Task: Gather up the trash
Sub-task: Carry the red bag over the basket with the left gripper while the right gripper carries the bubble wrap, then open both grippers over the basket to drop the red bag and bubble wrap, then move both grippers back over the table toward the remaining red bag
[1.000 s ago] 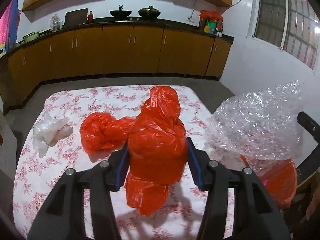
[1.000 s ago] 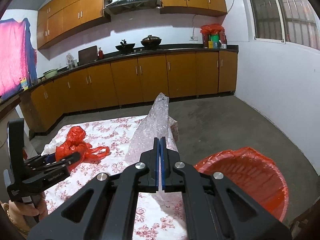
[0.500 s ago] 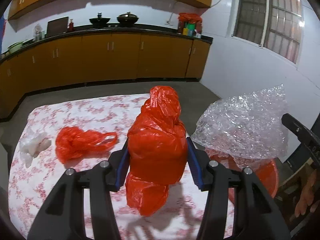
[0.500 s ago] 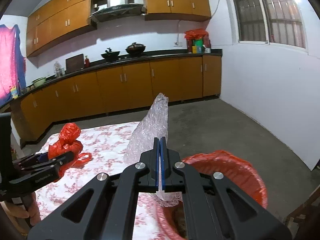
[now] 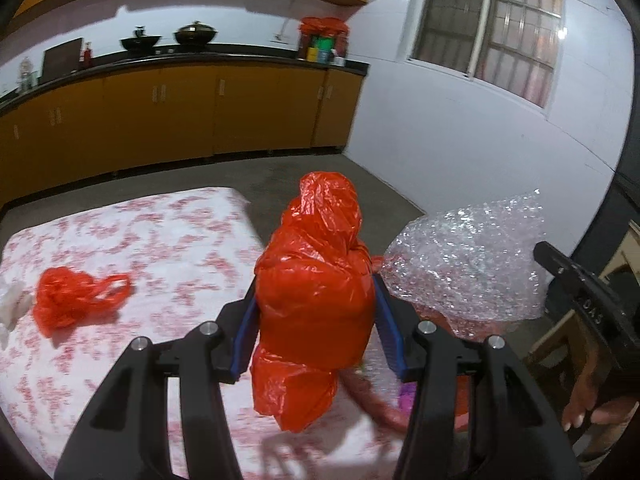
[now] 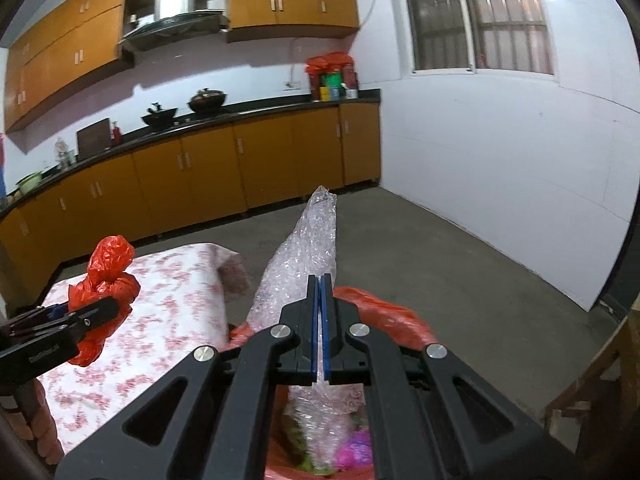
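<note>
The right gripper (image 6: 319, 312), clamped on the crumpled clear bubble wrap (image 6: 304, 252), hangs directly above the red-lined bin (image 6: 384, 312), while the left gripper (image 5: 316, 320), squeezing the knotted red plastic bag (image 5: 316, 280), is farther from it, above the tabletop (image 5: 160, 240).

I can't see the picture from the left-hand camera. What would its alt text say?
The left gripper has its jaws shut on a knotted red plastic bag, held above a floral tablecloth. At right, the other gripper holds crumpled bubble wrap; a second red bag lies on the cloth, with kitchen cabinets behind.
</note>
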`<action>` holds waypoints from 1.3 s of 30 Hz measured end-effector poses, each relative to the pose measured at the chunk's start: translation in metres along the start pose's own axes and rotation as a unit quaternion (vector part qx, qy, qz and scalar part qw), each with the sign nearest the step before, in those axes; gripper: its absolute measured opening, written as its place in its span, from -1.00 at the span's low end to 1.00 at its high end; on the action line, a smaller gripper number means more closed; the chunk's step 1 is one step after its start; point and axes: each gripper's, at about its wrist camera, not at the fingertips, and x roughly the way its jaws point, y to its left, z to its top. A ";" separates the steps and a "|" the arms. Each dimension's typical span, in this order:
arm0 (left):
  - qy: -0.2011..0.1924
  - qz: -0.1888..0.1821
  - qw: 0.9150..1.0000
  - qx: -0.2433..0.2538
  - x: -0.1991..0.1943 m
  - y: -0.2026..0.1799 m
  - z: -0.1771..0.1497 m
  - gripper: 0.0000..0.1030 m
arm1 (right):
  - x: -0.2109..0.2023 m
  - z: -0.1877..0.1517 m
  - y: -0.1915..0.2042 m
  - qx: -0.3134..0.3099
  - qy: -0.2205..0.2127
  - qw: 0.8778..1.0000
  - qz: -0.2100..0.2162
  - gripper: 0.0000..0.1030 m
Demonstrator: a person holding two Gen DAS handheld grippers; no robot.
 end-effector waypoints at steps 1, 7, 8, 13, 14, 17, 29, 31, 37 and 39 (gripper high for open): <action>0.001 -0.006 1.000 0.003 0.003 -0.005 0.000 0.00 | 0.000 -0.001 -0.003 0.000 0.001 1.000 -0.005 -0.96; 0.016 -0.044 0.999 0.022 0.026 -0.046 -0.007 0.00 | 0.001 -0.008 -0.020 0.006 0.009 1.000 -0.016 -0.96; 0.019 -0.047 0.998 0.025 0.029 -0.049 -0.007 0.00 | 0.001 -0.010 -0.022 0.007 0.011 1.000 -0.018 -0.96; 0.031 -0.059 0.997 0.037 0.042 -0.066 -0.013 0.00 | 0.002 -0.011 -0.031 0.013 0.014 1.000 -0.018 -0.96; 0.034 -0.062 0.997 0.038 0.045 -0.069 -0.014 0.00 | 0.003 -0.012 -0.033 0.015 0.014 1.000 -0.019 -0.96; 0.040 -0.066 0.996 0.042 0.052 -0.073 -0.016 0.01 | 0.005 -0.011 -0.034 0.019 0.016 1.000 -0.019 -0.96; 0.064 -0.072 0.994 0.048 0.078 -0.085 -0.028 0.10 | 0.011 -0.014 -0.043 0.033 0.023 0.999 -0.008 -0.96; 0.067 -0.070 0.994 0.047 0.081 -0.084 -0.030 0.20 | 0.012 -0.015 -0.045 0.037 0.025 0.999 -0.002 -0.95; 0.074 -0.069 0.994 0.040 0.084 -0.076 -0.035 0.39 | 0.012 -0.018 -0.050 0.047 0.028 0.999 0.004 -0.58; 0.073 -0.062 0.995 0.036 0.083 -0.071 -0.036 0.41 | 0.011 -0.018 -0.051 0.047 0.025 0.999 0.000 -0.50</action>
